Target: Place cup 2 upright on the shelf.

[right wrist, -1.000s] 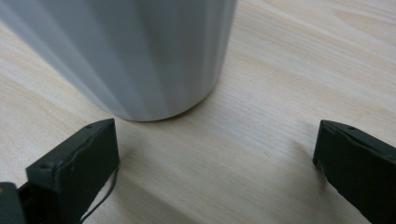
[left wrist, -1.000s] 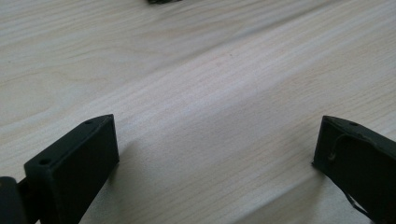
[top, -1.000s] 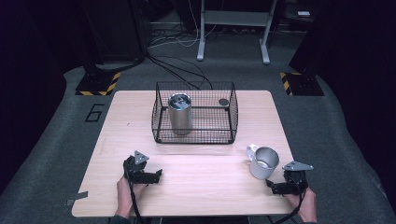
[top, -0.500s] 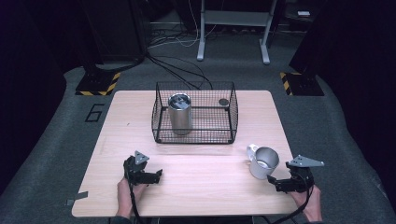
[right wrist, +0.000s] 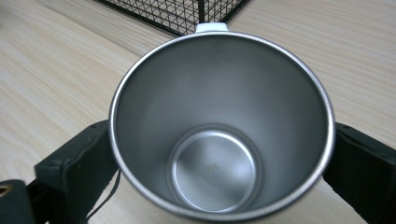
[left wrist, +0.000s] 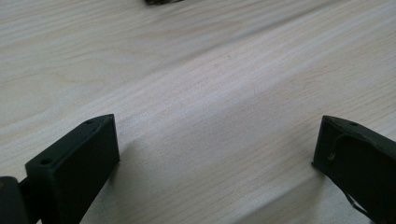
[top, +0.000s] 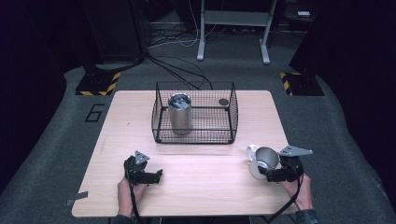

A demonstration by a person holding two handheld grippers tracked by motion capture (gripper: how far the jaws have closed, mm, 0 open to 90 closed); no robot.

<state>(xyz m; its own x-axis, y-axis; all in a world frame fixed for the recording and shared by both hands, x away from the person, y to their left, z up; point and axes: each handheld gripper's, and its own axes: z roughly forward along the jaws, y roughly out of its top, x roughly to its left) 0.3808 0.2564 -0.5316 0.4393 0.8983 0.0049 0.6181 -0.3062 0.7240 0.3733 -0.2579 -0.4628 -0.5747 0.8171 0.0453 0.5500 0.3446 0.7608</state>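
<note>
A steel mug [top: 261, 162] with a white handle lies tipped at the table's right front, its mouth toward my right gripper [top: 272, 174]. In the right gripper view the empty mug [right wrist: 219, 121] sits between the two black jaws, and both press on its wall just below the rim. My right gripper [right wrist: 219, 140] is shut on it. My left gripper [top: 156, 175] rests low at the left front of the table. In its own view the left gripper [left wrist: 217, 130] stands open over bare wood, with nothing between the jaws.
A black wire basket [top: 194, 136] stands at the middle back of the wooden table [top: 205, 191]. Inside it are an upright steel canister [top: 180, 114] and a small dark round thing [top: 223, 101] at the back right corner. A basket corner [right wrist: 187, 11] lies just beyond the mug.
The right hand and its gripper have risen and closed in on the mug, which now tips toward the gripper. The left gripper has stayed put.
</note>
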